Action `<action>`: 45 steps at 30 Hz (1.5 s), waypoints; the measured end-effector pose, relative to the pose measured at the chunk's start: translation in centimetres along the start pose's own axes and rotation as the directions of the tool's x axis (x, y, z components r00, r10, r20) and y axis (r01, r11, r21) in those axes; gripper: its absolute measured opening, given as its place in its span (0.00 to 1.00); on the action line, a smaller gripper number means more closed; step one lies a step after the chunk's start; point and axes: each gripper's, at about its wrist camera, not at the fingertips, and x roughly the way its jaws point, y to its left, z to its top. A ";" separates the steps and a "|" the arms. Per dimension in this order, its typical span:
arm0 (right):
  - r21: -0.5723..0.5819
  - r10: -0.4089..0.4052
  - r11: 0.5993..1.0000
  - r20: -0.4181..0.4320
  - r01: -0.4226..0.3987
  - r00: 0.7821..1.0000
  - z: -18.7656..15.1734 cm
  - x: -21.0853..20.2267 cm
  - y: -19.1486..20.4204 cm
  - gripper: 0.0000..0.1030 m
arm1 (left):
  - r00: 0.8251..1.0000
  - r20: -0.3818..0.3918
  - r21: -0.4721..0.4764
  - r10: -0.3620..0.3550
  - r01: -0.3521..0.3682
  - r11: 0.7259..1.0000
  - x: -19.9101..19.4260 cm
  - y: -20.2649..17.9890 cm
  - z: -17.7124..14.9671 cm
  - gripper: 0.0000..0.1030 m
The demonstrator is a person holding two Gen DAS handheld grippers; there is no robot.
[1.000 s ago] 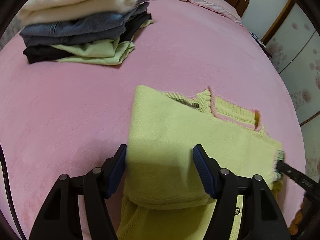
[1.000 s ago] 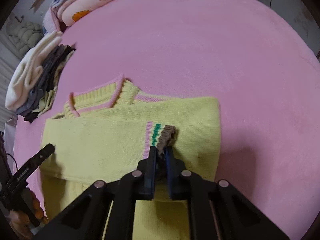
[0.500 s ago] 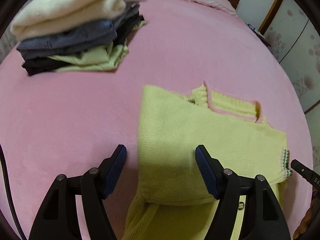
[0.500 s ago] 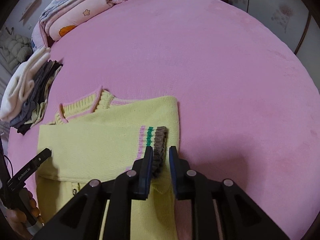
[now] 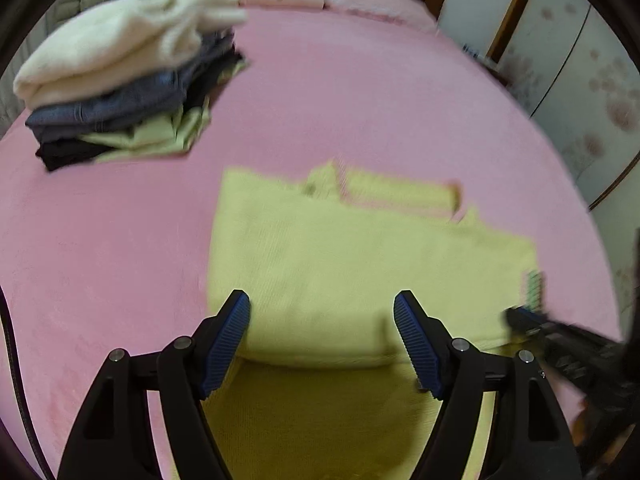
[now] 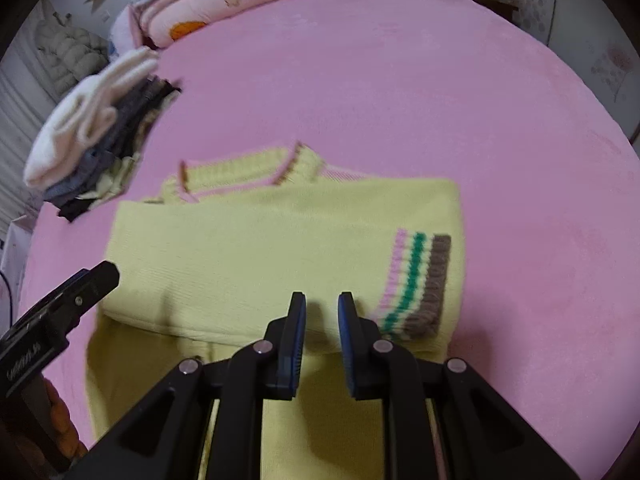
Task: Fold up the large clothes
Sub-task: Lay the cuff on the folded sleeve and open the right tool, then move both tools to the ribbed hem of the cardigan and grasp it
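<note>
both hand-held grippers, left [image 5: 322, 312] and right [image 6: 322, 312], hover released over a yellow sweater [image 6: 280, 240], sleeves folded across its body for compactness.

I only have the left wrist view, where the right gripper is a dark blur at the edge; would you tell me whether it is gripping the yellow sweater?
Observer: No. In the right wrist view the right gripper hovers over the yellow sweater, its jaws slightly apart with nothing between them.
Operator: Thank you. And where does the sleeve's cuff lie? I see only a smear of colour.
Observer: It lies flat on top of the folded sweater, near its right edge and just to the right of the gripper's fingers, not between them. Its stripes are pink, green and brown.
</note>
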 end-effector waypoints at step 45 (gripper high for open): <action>-0.191 0.089 0.981 0.253 -0.040 0.963 -9.1 -27.3 0.8 0.77 | 0.994 0.014 -0.031 -0.106 0.106 0.994 -25.2 0.6 -5.3 1.00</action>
